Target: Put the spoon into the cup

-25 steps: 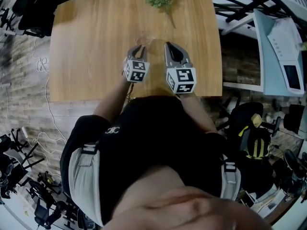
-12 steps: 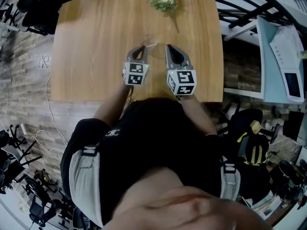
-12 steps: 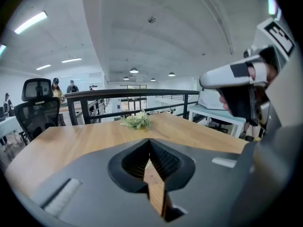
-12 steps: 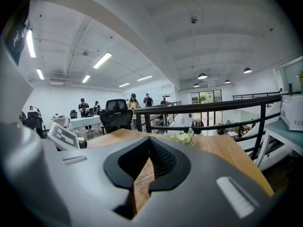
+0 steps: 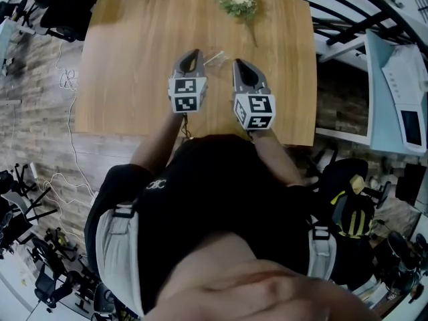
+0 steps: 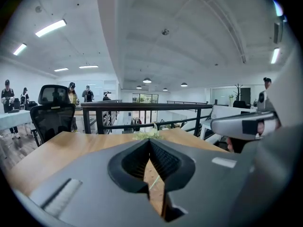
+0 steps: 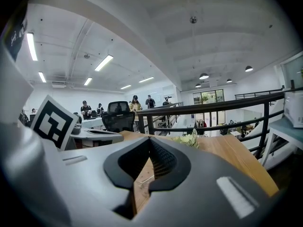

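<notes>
A thin, pale, see-through spoon [image 5: 215, 57] lies on the wooden table [image 5: 127, 59], between the tips of my two grippers. Through the jaw gaps it shows as a pale streak, the spoon [image 6: 152, 181] in the left gripper view and the spoon [image 7: 144, 178] in the right. I cannot make out a cup in any view. My left gripper [image 5: 194, 52] is shut and empty, just left of the spoon. My right gripper [image 5: 237, 62] is also shut and empty, just right of it. Both point away from me over the table.
A small bunch of pale flowers [image 5: 238, 1] lies at the table's far edge. A black railing [image 6: 142, 108] runs behind the table. Office chairs [image 5: 40, 5] stand at the far left, and a white desk [image 5: 394, 79] is on the right.
My left gripper has moved a little forward, so its tip now lies beside the spoon. The right gripper has hardly moved. The head view has shifted slightly.
</notes>
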Demonstrator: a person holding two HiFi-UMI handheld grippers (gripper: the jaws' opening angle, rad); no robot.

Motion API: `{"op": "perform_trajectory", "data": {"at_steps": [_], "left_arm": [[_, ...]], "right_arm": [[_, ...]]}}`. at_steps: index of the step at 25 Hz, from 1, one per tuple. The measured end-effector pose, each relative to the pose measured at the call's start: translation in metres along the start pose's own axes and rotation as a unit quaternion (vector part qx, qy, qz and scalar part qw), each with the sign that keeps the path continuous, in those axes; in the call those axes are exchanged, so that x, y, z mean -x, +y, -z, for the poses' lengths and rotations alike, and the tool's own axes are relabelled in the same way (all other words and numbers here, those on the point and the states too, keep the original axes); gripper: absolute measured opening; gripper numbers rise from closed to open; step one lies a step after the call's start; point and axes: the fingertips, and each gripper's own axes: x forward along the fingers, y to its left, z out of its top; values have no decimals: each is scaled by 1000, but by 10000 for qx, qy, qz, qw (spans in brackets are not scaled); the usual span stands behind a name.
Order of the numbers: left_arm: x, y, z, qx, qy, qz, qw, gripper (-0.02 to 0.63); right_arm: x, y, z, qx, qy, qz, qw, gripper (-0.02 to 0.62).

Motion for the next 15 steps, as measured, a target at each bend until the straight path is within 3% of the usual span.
{"op": "perform_trajectory", "data": {"at_steps": [8,15], "left_arm": [[24,-10,-46,-158,-558,-31,9983,12],[35,-12,-53,-115,-614,-83,9980,12]], "right_arm": [[1,-1,-9,13,-227,76,9997,-2],[4,1,-29,56,-748,95,9971,-3]]}}
